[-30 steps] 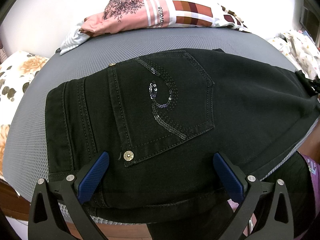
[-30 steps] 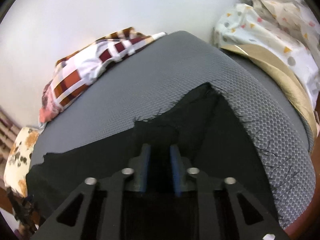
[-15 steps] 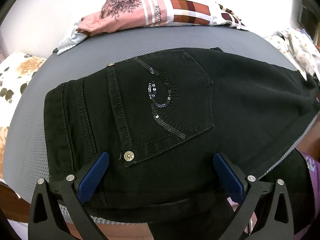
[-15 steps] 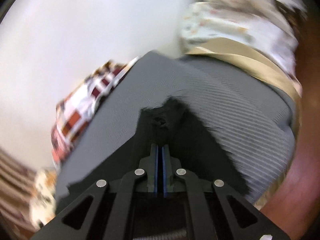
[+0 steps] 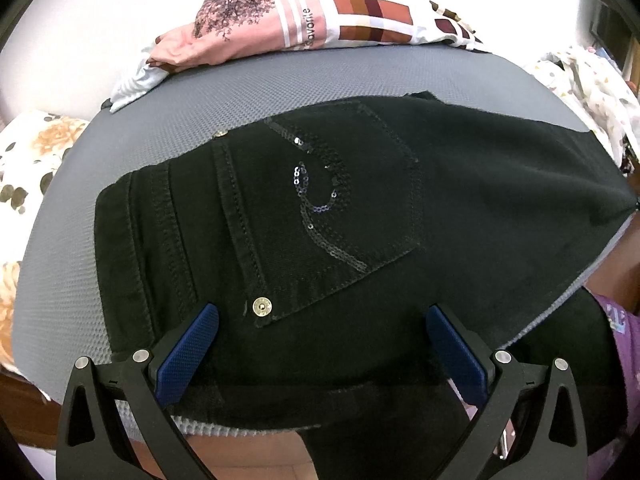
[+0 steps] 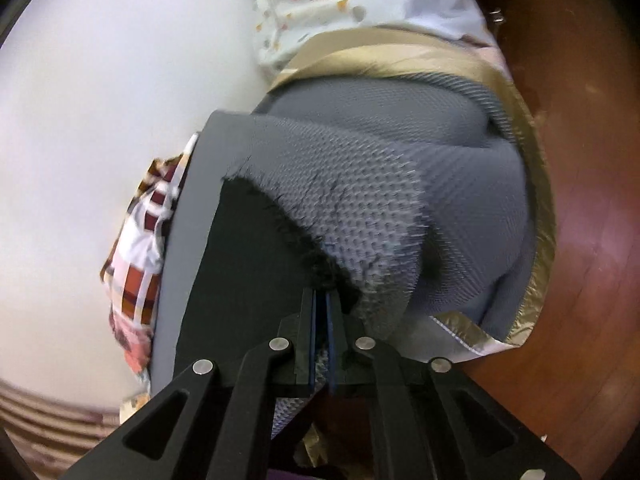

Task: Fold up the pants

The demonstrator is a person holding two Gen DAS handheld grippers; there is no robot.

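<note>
Black pants (image 5: 360, 240) lie on a grey mesh pad (image 5: 200, 92), back pocket with sequins facing up, waistband to the left. My left gripper (image 5: 320, 344) is open, its blue pads (image 5: 188, 352) hovering over the near edge of the pants. My right gripper (image 6: 322, 308) is shut on the frayed hem of the pants leg (image 6: 248, 264), and a fold of the grey mesh pad (image 6: 360, 216) is caught and lifted with it. The leg cloth is pulled taut toward the right in the left wrist view.
A pile of pink and checked clothes (image 5: 304, 20) lies at the far edge of the pad. A white dotted cloth (image 6: 360, 8) and a gold-edged cover (image 6: 532, 240) lie to the right. A floral cushion (image 5: 28, 160) sits at left. Wooden floor (image 6: 580, 200) is beyond.
My right gripper closed on the pants hem and then lifted and swung it, raising the grey mesh with it. The left gripper stayed open in place.
</note>
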